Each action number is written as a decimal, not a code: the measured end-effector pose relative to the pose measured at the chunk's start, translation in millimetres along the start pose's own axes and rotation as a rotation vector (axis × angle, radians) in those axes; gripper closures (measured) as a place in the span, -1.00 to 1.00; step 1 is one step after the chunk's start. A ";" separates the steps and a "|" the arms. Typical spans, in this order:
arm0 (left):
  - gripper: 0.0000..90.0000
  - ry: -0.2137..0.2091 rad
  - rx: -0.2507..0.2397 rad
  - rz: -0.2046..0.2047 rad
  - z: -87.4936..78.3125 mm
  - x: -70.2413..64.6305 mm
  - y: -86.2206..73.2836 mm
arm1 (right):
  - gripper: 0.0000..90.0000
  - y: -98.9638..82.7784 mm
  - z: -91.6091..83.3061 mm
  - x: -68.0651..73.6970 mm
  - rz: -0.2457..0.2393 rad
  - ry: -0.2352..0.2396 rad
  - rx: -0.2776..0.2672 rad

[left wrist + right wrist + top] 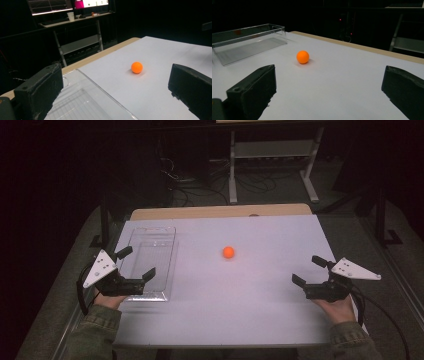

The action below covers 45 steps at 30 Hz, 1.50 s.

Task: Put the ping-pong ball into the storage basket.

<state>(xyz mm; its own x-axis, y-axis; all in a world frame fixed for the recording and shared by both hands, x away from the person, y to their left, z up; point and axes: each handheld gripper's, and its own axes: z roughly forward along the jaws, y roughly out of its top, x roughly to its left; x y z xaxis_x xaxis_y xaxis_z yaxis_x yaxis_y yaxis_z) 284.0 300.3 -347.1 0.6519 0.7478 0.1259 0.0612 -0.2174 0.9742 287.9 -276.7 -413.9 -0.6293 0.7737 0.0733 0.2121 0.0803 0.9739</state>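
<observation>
While both grippers rest low at the near edge of the desk [280,320], an orange ball [228,252] sits alone on the pale, matte sheet that covers the desk top, ahead of both pairs of fingers and about midway between them. It is smooth, round and evenly coloured, and no print on it can be read.

At the left gripper [136,263] the fingers stand wide apart with nothing between them. They are blocky, black and rough-surfaced, and one of them [40,90] hangs over a clear plastic tray [172,245], a long rectangle with straight walls and a finely ribbed floor. Seen from that gripper, the ball lies beyond the tray's edge, out ahead between the two fingers.

At the right gripper [307,270] the fingers are likewise spread and hold nothing; the ball lies ahead of them, nearer the left finger [254,87], with the tray farther off beyond it.

A bare wooden strip shows along the desk's far edge. Screens glow behind the desk in the left gripper view, but their writing is too small to read.
</observation>
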 end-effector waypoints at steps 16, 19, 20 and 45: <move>-1.00 -0.071 -0.004 0.011 27.7 -6.4 19.5 | -1.00 -0.1 -0.6 -0.3 0.000 0.002 -0.004; -1.00 -0.079 -0.001 0.020 32.7 -7.6 21.3 | -1.00 -0.2 -0.5 -0.2 0.001 0.004 -0.003; -1.00 -0.081 -0.001 0.018 34.3 -8.0 21.8 | -1.00 -0.3 -0.5 -0.2 0.000 0.005 -0.002; -1.00 -0.131 0.011 0.021 77.5 -14.5 34.1 | -1.00 -0.7 3.0 -0.8 0.002 0.025 0.000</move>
<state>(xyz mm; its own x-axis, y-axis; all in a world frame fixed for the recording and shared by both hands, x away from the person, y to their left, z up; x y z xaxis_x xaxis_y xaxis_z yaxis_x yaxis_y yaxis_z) 335.2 233.5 -330.2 0.7463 0.6548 0.1194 0.0548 -0.2393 0.9694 290.5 -275.5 -415.3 -0.6476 0.7576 0.0811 0.2135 0.0783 0.9738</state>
